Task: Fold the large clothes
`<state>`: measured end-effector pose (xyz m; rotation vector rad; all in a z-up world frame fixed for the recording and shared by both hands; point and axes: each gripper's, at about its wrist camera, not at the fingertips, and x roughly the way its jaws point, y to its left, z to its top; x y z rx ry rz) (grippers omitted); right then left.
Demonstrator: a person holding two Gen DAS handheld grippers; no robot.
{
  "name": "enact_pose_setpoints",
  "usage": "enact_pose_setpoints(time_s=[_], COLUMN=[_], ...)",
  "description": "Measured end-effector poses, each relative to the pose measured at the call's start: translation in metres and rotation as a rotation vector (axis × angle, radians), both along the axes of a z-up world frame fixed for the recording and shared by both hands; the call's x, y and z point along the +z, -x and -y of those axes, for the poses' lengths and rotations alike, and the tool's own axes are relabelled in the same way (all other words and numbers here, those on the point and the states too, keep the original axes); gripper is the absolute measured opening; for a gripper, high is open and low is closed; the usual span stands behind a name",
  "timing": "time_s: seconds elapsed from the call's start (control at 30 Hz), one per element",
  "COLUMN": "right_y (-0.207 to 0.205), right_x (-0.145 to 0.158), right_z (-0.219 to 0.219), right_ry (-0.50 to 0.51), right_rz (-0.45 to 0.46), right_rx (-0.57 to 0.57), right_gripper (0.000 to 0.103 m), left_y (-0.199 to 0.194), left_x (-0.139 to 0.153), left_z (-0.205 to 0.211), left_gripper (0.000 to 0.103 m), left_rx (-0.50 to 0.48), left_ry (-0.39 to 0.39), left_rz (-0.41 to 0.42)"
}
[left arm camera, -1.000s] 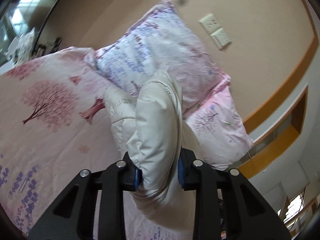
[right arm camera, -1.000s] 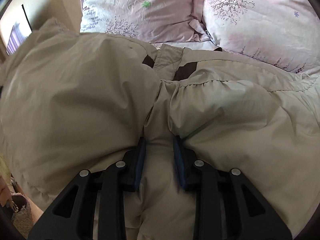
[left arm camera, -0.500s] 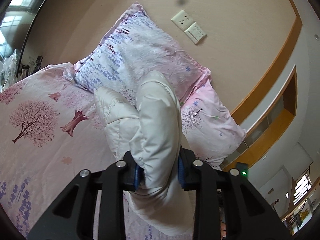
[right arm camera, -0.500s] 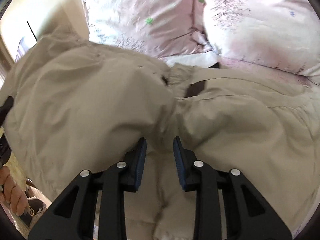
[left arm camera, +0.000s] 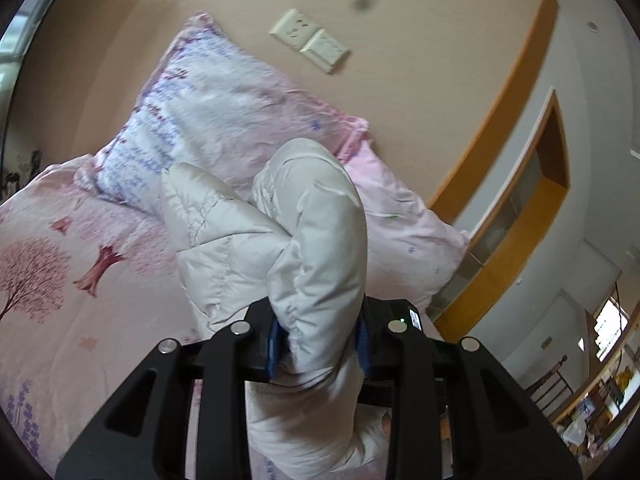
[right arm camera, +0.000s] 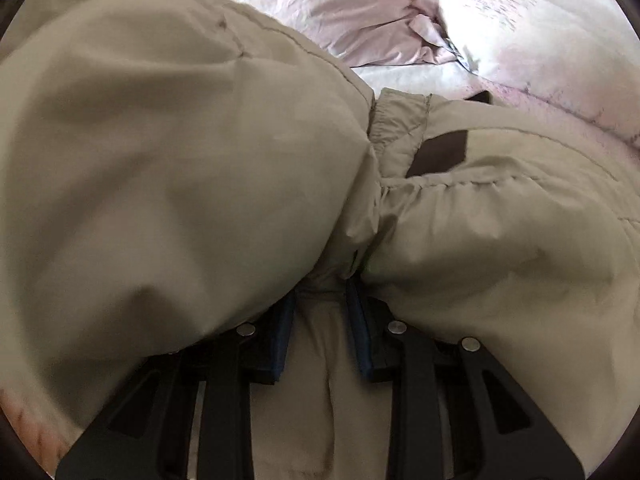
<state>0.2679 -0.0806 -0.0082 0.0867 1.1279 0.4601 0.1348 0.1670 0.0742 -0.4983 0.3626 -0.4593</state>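
Note:
A puffy cream-beige padded jacket (left arm camera: 304, 240) hangs over a bed. My left gripper (left arm camera: 318, 340) is shut on a thick fold of it and holds it up above the bedspread. In the right wrist view the jacket (right arm camera: 168, 168) fills most of the frame, with a brown patch (right arm camera: 440, 152) near its collar. My right gripper (right arm camera: 320, 320) is shut on a bunched fold of the jacket between its blue pads; puffed fabric covers the left finger.
A pink bedspread with tree prints (left arm camera: 60, 280) lies below. Two floral pillows (left arm camera: 208, 120) (right arm camera: 520, 32) lean at the headboard wall. Wall sockets (left arm camera: 312, 40) sit above them. A wooden-trimmed recess (left arm camera: 540, 200) is at right.
My left gripper has lifted the jacket fold higher and tilted up toward the wall. My right gripper has pushed in closer; the jacket now bulges over its left finger.

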Motion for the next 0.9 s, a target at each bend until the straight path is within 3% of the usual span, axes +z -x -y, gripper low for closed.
enact_pose_setpoints(time_s=[0.17, 0.27, 0.47, 0.6, 0.63, 0.7, 0.73, 0.9], right_y=[0.026, 0.039, 0.032, 0.037, 0.045, 0.049, 0.052, 0.061], right_x=[0.026, 0.035, 0.018, 0.033, 0.041, 0.050, 0.053, 0.056], right_z=[0.044, 0.073, 0.092, 0.119, 0.134, 0.161, 0.179, 0.243], right_ry=[-0.074, -0.068, -0.089, -0.181, -0.196, -0.216, -0.218, -0.236], right_rz=[0.087, 0.130, 0.084, 0.116, 0.147, 0.177, 0.194, 0.202], right_rx=[-0.039, -0.079, -0.085, -0.117, -0.153, -0.219, -0.271, -0.432], right_gripper=[0.030, 0.030, 0.030, 0.031, 0.033, 0.054, 0.057, 0.058], left_y=[0.005, 0.008, 0.009, 0.013, 0.013, 0.013, 0.014, 0.009], left_x=[0.010, 0.013, 0.016, 0.013, 0.013, 0.011, 0.009, -0.003], left_z=[0.026, 0.041, 0.072, 0.100, 0.107, 0.121, 0.132, 0.179], left_gripper=[0.031, 0.031, 0.032, 0.032, 0.032, 0.032, 0.032, 0.033], left_rx=[-0.050, -0.086, -0.160, -0.227, -0.242, -0.277, -0.302, -0.408], left_ry=[-0.051, -0.065, -0.075, -0.092, -0.097, -0.106, -0.113, -0.142], left_rz=[0.046, 0.069, 0.091, 0.104, 0.107, 0.109, 0.108, 0.081])
